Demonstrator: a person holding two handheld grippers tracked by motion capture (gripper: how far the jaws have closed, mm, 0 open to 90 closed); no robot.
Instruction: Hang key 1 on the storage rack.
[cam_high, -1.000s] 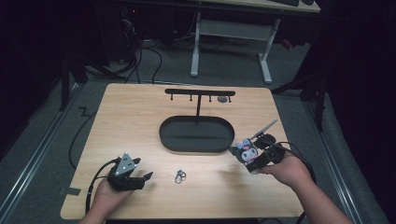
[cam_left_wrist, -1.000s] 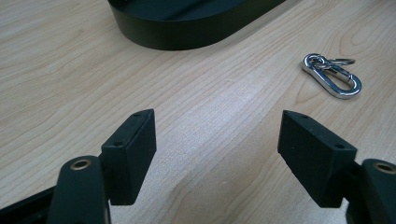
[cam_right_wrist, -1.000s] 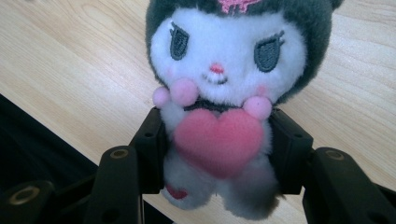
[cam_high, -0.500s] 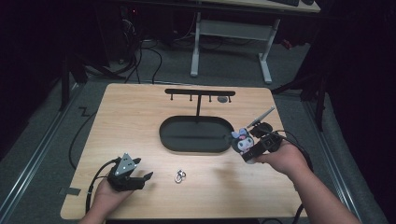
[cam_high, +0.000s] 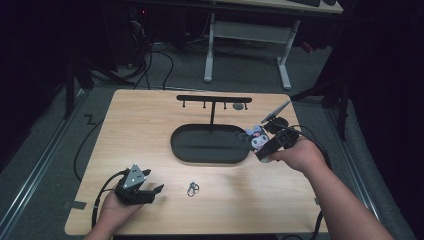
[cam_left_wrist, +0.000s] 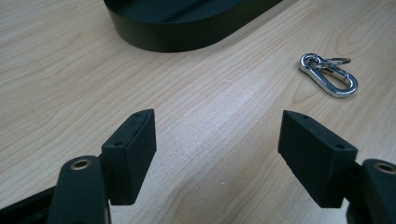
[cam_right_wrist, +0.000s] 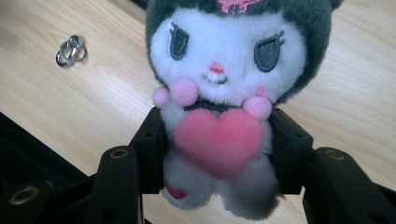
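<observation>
Looking down from the high view: right gripper (cam_high: 261, 146) holds the plush toy (cam_high: 257, 138) off the table (cam_high: 150, 130), above the right end of the oval black tray (cam_high: 200, 148), near the table's right edge. T-shaped hook stand (cam_high: 213, 99) rises from the tray toward the far edge, so the toy sits low and right of the crossbar; the right hand is by far the nearer. Left gripper (cam_high: 148, 191) rests near the front-left corner, jaws wide, nothing between. Carabiner keyring (cam_high: 193, 188) lies just right of it, apart.

Left gripper view: jaws spread over bare wood; keyring (cam_left_wrist: 329, 73) ahead and right, long axis slanted; tray wall (cam_left_wrist: 187, 32) beyond.

Right gripper view: jaws clamp the toy (cam_right_wrist: 224, 93) at its body, either side of the pink heart, head up and facing the camera. Hanging loop can't be made out.
</observation>
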